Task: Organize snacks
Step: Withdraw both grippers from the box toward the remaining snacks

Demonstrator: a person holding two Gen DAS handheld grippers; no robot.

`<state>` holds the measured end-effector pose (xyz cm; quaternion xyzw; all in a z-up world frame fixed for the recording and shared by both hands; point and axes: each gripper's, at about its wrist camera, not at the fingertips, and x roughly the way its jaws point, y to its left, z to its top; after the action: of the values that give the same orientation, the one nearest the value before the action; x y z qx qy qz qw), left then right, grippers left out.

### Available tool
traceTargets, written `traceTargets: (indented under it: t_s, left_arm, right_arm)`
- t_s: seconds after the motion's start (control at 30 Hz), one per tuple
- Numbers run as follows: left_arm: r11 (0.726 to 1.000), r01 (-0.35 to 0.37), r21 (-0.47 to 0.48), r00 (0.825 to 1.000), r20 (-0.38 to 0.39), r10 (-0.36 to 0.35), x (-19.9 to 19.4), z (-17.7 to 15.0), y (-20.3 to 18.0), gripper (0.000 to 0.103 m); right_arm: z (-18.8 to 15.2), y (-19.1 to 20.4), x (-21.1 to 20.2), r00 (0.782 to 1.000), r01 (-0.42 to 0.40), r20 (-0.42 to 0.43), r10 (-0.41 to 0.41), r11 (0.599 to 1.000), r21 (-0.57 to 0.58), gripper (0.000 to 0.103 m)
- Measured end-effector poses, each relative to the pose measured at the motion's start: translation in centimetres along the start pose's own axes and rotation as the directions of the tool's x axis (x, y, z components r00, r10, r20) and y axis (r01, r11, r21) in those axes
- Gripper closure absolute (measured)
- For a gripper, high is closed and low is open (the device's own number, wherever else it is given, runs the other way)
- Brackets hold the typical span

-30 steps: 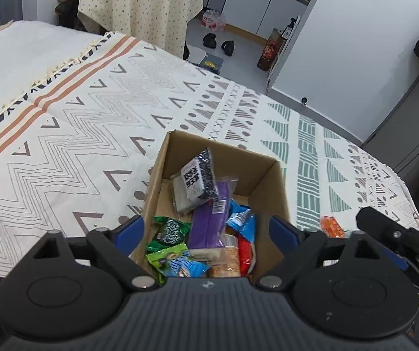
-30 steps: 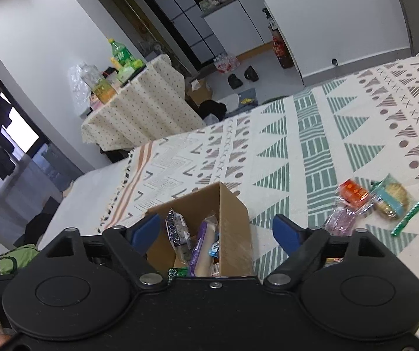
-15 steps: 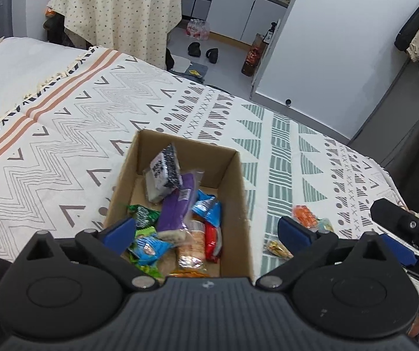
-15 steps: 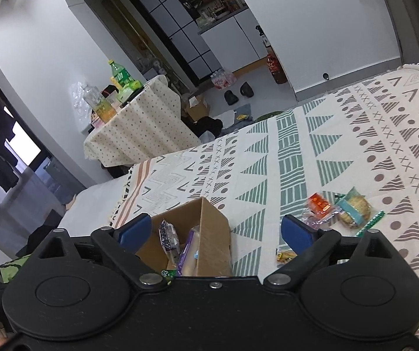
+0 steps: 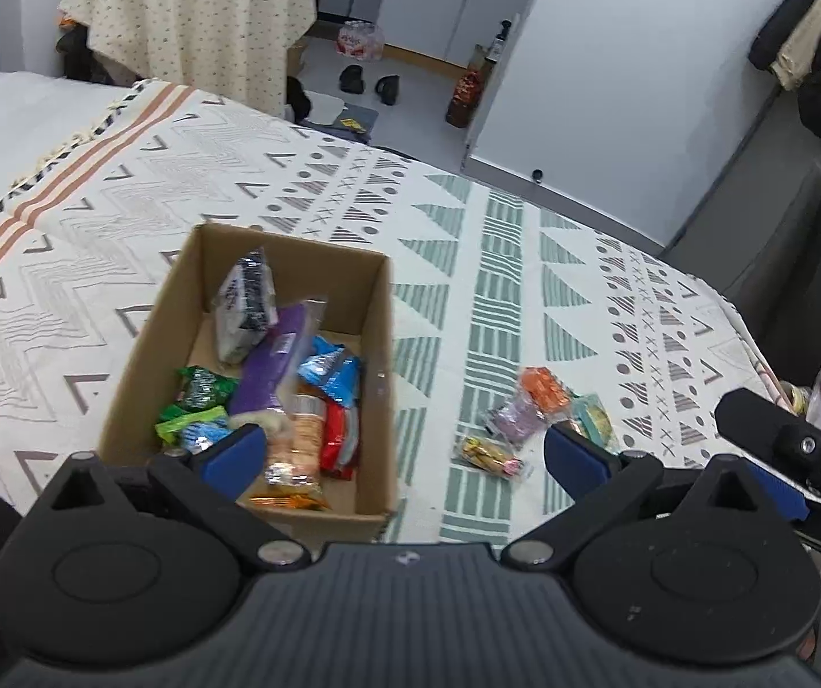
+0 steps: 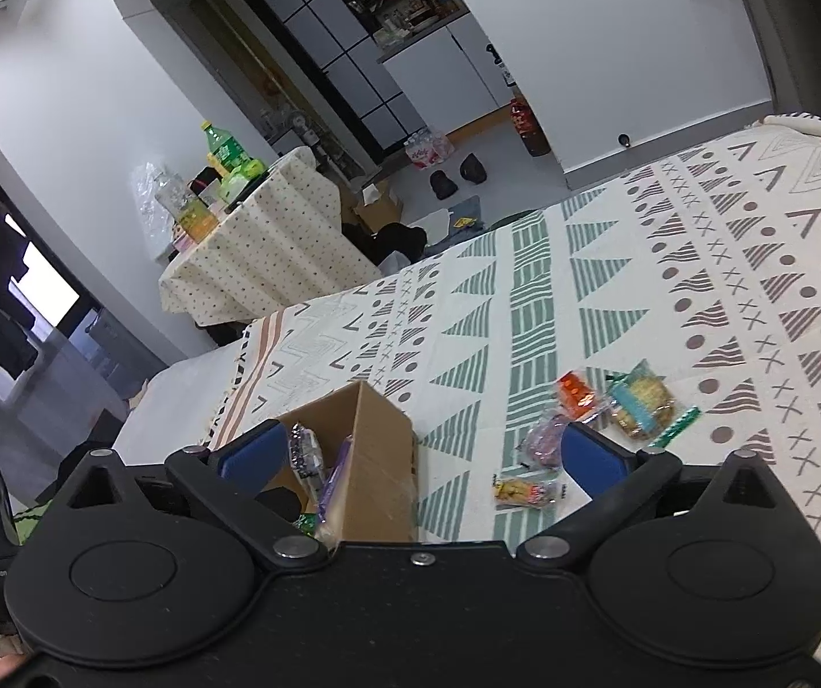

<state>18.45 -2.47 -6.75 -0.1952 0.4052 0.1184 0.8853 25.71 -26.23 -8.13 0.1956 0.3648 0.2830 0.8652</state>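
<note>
Left wrist view shows my left gripper (image 5: 405,453) with jaws spread wide and nothing between them, hanging above the near end of the box (image 5: 379,344), which sits on the patterned bedspread (image 5: 124,200) and already holds a heap of packets. Just beside the box on its right, four loose snacks lie close together on the cloth: an orange packet (image 5: 542,387), a purple one (image 5: 511,418) touching it, a yellow wrapper (image 5: 488,454) nearest me, and a teal-banded cookie pack (image 5: 597,418). My right gripper (image 6: 422,453) is likewise wide and empty, aimed between the box (image 6: 382,458) and the same cluster, where the yellow wrapper (image 6: 525,490) lies nearest its right finger. I judge all of these to be light, crinkly film pouches: soft, a bit slick, prone to sliding on the cloth or folding when squeezed. The cookie pack (image 6: 640,404) probably holds something brittle, so I would close gently there. For the others, I would pinch across the narrow middle of the body, not a sealed end, pressing slightly into the soft bedding so the fingers get under the edges. The yellow one looks like the easiest first pick.
</note>
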Motion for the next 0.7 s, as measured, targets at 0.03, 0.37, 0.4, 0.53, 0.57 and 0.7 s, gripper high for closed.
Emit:
traceTargets:
  t_s: [0.03, 0.37, 0.4, 0.53, 0.57, 0.7]
  left_arm:
    - [1.000, 0.004, 0.009, 1.000, -0.001, -0.004, 0.1, -0.1, -0.4, 0.000]
    - [1.000, -0.014, 0.026, 1.000, -0.021, 0.014, 1.4, -0.9, -2.6, 0.000]
    - [0.999, -0.014, 0.029, 1.000, -0.023, 0.015, 1.5, -1.0, -2.8, 0.000]
    - [0.999, -0.006, 0.047, 0.999, -0.031, 0.007, 2.2, -1.1, -3.8, 0.000]
    - [0.999, -0.004, 0.052, 0.999, -0.034, 0.005, 2.3, -1.1, -4.0, 0.000]
    - [0.999, 0.009, 0.044, 0.999, -0.047, -0.007, 3.2, -1.2, -4.7, 0.001]
  right_arm:
    - [0.1, -0.3, -0.1, 1.000, 0.005, 0.002, -0.005, 1.000, 0.005, 0.000]
    - [1.0, -2.9, -1.1, 0.999, 0.027, 0.025, -0.029, 0.998, 0.053, 0.000]
    - [1.1, -3.0, -1.0, 0.999, 0.029, 0.023, -0.030, 0.998, 0.053, 0.000]
    - [1.1, -3.6, -0.8, 0.999, 0.045, 0.014, -0.046, 0.998, 0.052, 0.000]
    - [1.2, -3.8, -0.7, 0.999, 0.051, 0.012, -0.051, 0.997, 0.056, 0.000]
    - [1.3, -4.9, -0.7, 0.997, 0.070, 0.013, -0.072, 0.994, 0.087, 0.000]
